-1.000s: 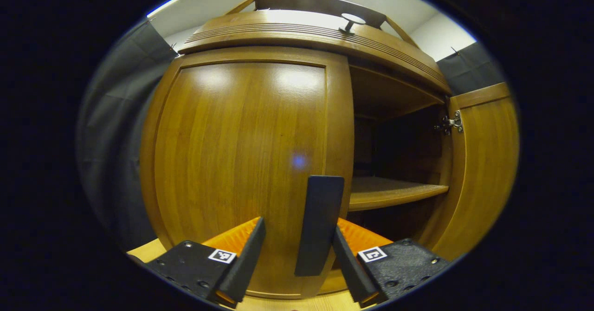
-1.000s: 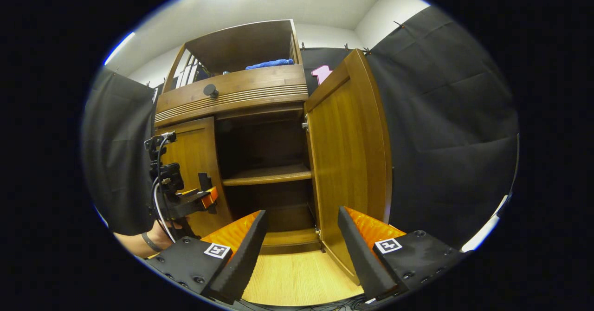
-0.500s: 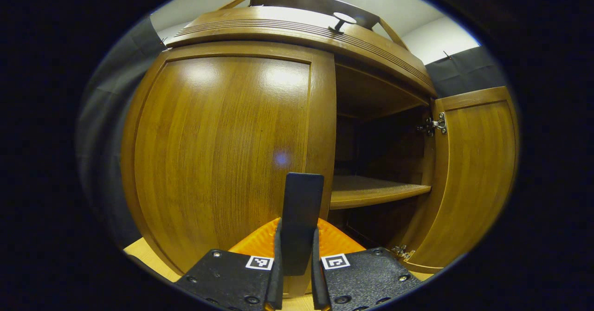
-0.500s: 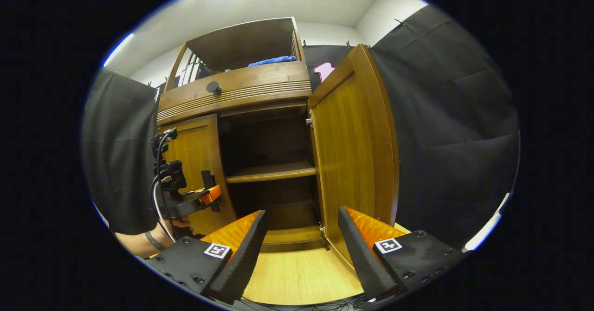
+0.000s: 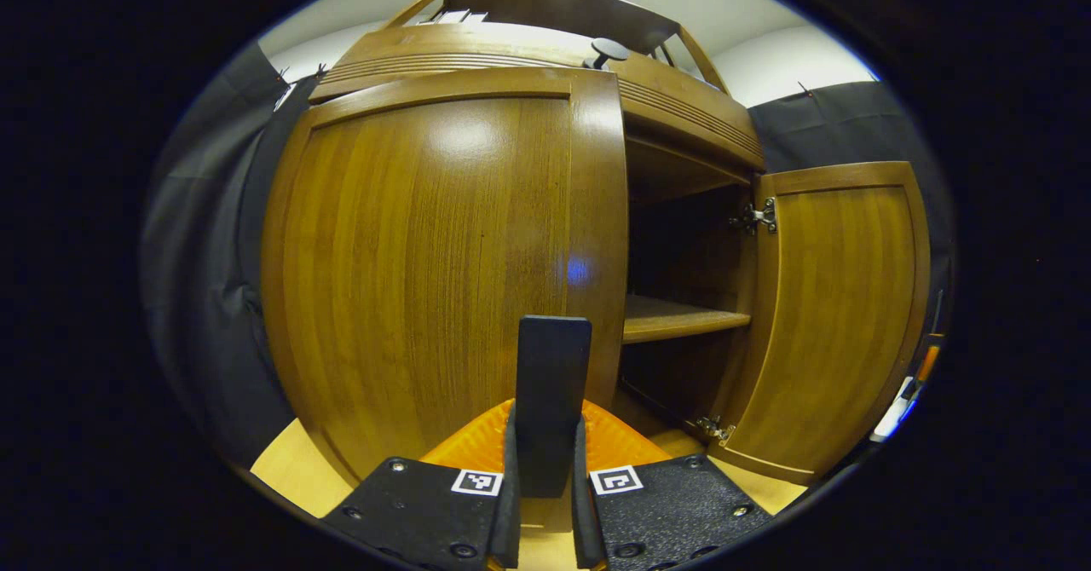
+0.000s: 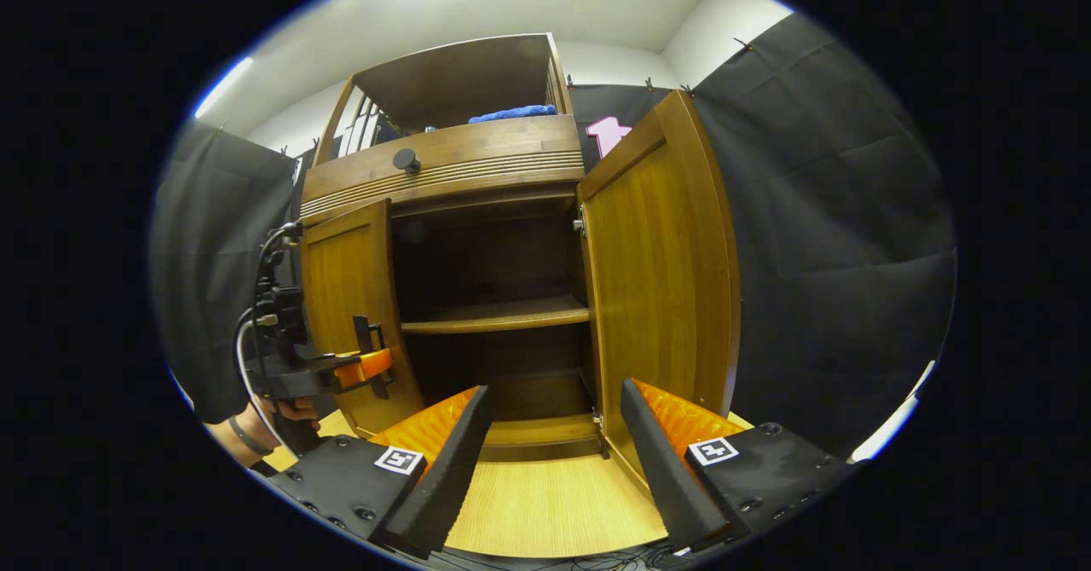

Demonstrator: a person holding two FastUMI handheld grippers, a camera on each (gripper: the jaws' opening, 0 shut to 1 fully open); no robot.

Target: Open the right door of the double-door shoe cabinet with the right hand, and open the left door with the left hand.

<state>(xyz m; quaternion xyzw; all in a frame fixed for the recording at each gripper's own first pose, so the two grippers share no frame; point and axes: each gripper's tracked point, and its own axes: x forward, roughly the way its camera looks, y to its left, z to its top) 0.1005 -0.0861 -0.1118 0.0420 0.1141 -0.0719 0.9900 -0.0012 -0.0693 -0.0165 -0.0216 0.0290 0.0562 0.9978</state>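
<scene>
- The left tongs [image 5: 544, 503] are closed on the dark handle [image 5: 551, 400] of the left door [image 5: 426, 273]; both fingers press on its sides, and the handle stands upright between them.
- The left door is a little open: its free edge stands forward of the cabinet [image 6: 477, 170] front, and the handle sits near this edge.
- In the right gripper view the left tongs [image 6: 366, 366] are seen at the left door [image 6: 349, 298], held by a hand [image 6: 273, 409] with a band on the wrist; a cable goes up from the device.
- The right tongs [image 6: 554, 460] are wide open and hold nothing; they are in front of the cabinet, above the pale wooden floor [image 6: 545, 511], and touch no door.
- The right door [image 6: 660, 273] is wide open, standing out toward the camera, with a metal hinge [image 5: 754, 217] at its top corner inside.
- Inside the cabinet there is one shelf [image 6: 499, 317], and the inside is dark.
- Above the doors there is a drawer front with a round knob [image 6: 406, 160].
- On the open top part lies a blue cloth [image 6: 511, 113].
</scene>
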